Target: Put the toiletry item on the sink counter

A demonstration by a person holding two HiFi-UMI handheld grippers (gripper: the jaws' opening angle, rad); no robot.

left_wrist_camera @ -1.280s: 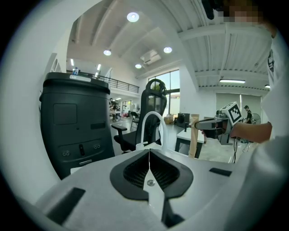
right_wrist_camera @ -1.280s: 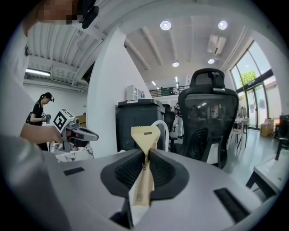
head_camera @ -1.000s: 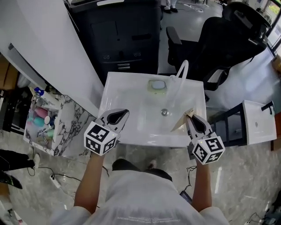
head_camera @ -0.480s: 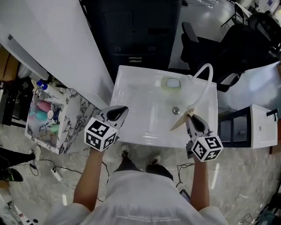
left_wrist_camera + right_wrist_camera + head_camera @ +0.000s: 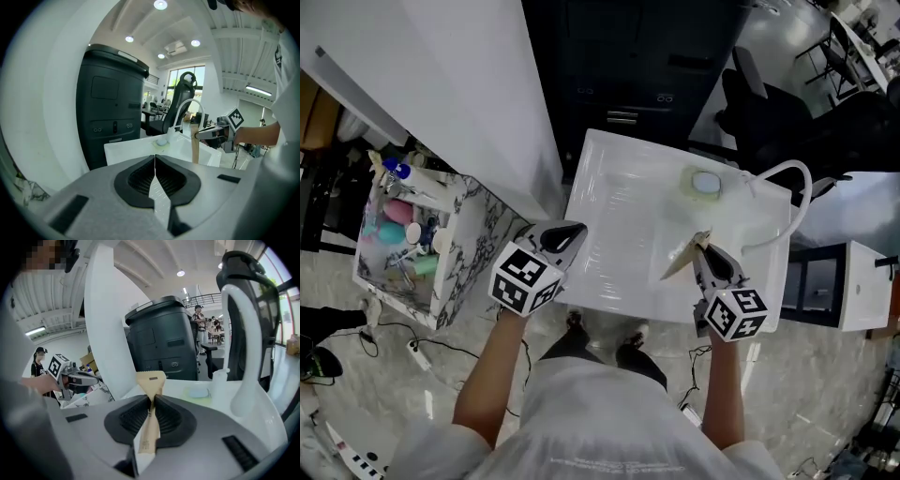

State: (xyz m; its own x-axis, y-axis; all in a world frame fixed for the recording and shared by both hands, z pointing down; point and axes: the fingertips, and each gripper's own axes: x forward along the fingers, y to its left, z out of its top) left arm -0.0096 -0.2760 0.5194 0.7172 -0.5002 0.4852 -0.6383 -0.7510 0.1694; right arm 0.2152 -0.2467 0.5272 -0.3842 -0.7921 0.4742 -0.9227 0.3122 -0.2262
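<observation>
A flat tan paper toiletry packet (image 5: 682,259) (image 5: 150,394) (image 5: 194,146) stands up between the jaws of my right gripper (image 5: 705,251) (image 5: 151,404), which is shut on it over the front right of the white sink (image 5: 609,187). My left gripper (image 5: 567,234) (image 5: 154,161) is shut with nothing in it, hovering at the sink's front left corner. A pale soap bar on a green dish (image 5: 705,183) (image 5: 199,392) (image 5: 161,140) lies on the sink's back rim, beside the white curved faucet (image 5: 778,202) (image 5: 243,333).
A marble-patterned caddy (image 5: 455,253) with several bottles and tubes stands on the floor to the left. A white slanted panel (image 5: 459,84) and a dark cabinet (image 5: 647,66) lie behind the sink. A black office chair (image 5: 787,112) and a white box (image 5: 862,286) are to the right.
The view has shifted, so the sink now sits further right and turned in the picture. Both grippers keep their places over the sink's front edge, the right still holding the packet.
</observation>
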